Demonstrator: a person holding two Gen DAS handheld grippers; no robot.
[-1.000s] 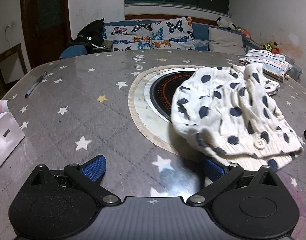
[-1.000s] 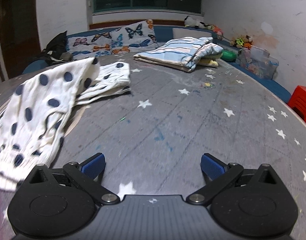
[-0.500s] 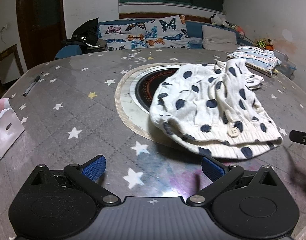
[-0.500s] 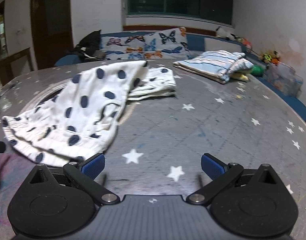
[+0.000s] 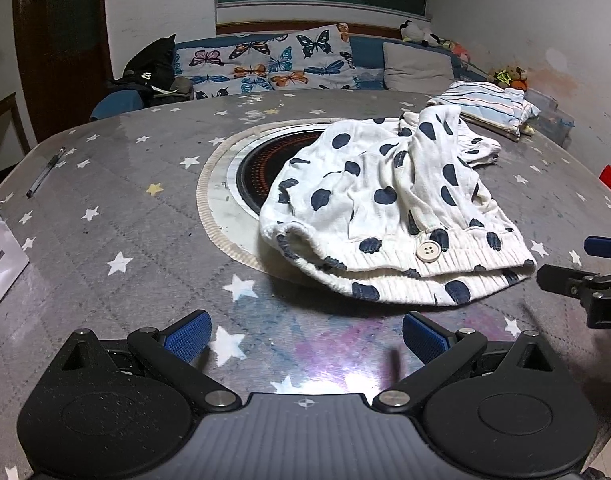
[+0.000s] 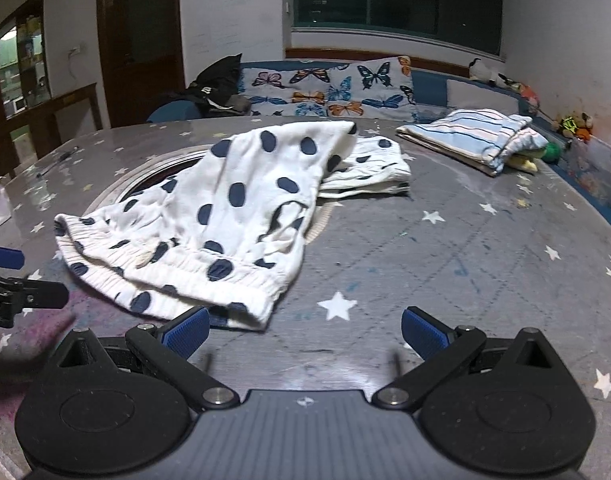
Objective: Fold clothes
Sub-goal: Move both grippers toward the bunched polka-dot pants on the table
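White trousers with dark blue dots [image 5: 389, 204] [image 6: 225, 216] lie rumpled on the grey star-print table, ribbed waistband and a white button [image 5: 427, 249] facing me. My left gripper [image 5: 305, 334] stands open just short of the waistband, nothing between its blue pads. My right gripper [image 6: 303, 326] is open too, its left pad beside the waistband's right corner. Each gripper's tip shows at the edge of the other's view: the right gripper [image 5: 585, 268] and the left gripper [image 6: 9, 280].
A folded striped garment [image 5: 485, 108] [image 6: 473, 136] lies at the table's far right. A round burner inset [image 5: 265, 164] sits partly under the trousers. A pen [image 5: 45, 172] and a white box [image 5: 1, 260] are at the left. A butterfly-print sofa [image 6: 329, 92] stands behind.
Both grippers have pulled back toward the table's near edge and turned toward the trousers, which now lie settled flat. Both stay open.
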